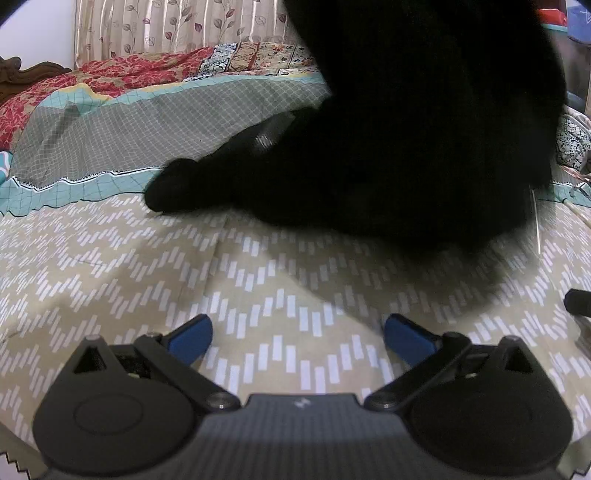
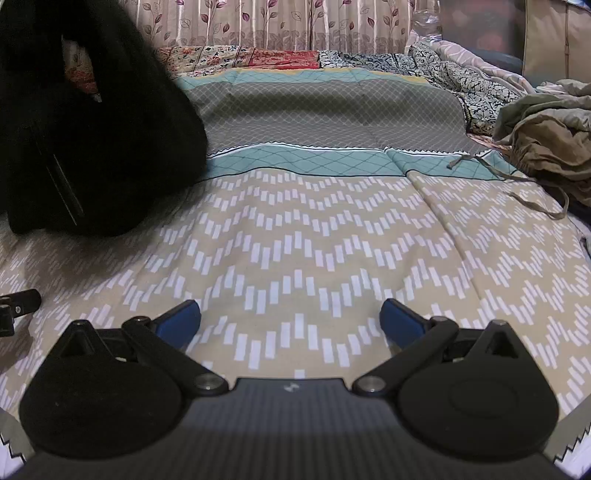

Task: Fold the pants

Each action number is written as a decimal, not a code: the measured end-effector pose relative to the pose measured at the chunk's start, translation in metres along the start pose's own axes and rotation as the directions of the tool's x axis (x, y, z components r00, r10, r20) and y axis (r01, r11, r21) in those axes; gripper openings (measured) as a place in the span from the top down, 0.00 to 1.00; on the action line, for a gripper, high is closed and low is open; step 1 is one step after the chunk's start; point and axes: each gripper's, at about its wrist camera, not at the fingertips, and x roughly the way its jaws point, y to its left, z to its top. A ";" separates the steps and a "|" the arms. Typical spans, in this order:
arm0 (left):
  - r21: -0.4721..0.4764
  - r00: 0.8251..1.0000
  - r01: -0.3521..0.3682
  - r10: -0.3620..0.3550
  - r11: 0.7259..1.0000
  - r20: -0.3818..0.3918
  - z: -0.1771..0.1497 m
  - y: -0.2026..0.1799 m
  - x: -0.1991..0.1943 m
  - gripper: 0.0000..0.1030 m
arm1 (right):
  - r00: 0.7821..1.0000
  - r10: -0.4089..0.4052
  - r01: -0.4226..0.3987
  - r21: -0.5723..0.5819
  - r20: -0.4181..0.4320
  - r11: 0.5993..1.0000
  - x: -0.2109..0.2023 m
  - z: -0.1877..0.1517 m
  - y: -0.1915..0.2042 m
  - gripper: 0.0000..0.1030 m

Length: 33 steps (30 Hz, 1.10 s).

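A heap of black pants [image 1: 406, 140] sits blurred on the bed, filling the upper right of the left wrist view; a thin pale stripe shows on its right edge. The same black pants [image 2: 92, 147] lie at the upper left of the right wrist view, also with pale stripes. My left gripper [image 1: 297, 338] is open, its blue fingertips [image 1: 192, 338] low over the beige patterned sheet [image 1: 110, 277], short of the pants. My right gripper [image 2: 290, 323] is open too, holding nothing, to the right of the pants.
A crumpled olive-grey garment [image 2: 546, 147] with a drawstring lies at the right edge of the bed. Patterned quilts [image 2: 280, 57] and a leaf-print curtain [image 2: 258, 18] stand at the back. A carved wooden headboard [image 1: 26, 74] is at far left.
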 end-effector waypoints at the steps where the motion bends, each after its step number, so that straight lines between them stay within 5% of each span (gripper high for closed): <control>1: 0.001 1.000 -0.001 0.001 1.000 -0.003 0.000 0.000 0.001 0.00 | 1.000 0.000 0.000 0.000 -0.001 1.000 0.000 0.000 0.000 0.00; 20: -0.002 1.000 0.002 -0.002 1.000 0.004 0.001 0.000 0.006 0.00 | 1.000 -0.010 0.010 -0.011 -0.004 1.000 0.006 0.001 0.002 0.00; 24: -0.004 0.997 -0.007 0.007 1.000 -0.082 0.011 -0.001 0.003 0.00 | 1.000 -0.006 0.006 0.003 -0.019 1.000 0.004 0.004 0.003 0.00; 28: 0.030 0.957 -0.016 0.024 0.999 -0.288 0.013 0.002 -0.025 0.00 | 0.995 -0.002 0.007 0.044 -0.104 0.999 -0.021 0.002 0.010 0.00; 33: -0.040 0.911 -0.011 -0.007 0.999 -0.413 -0.009 0.024 -0.061 0.00 | 0.986 0.100 -0.082 0.136 -0.130 0.987 -0.078 -0.025 0.030 0.00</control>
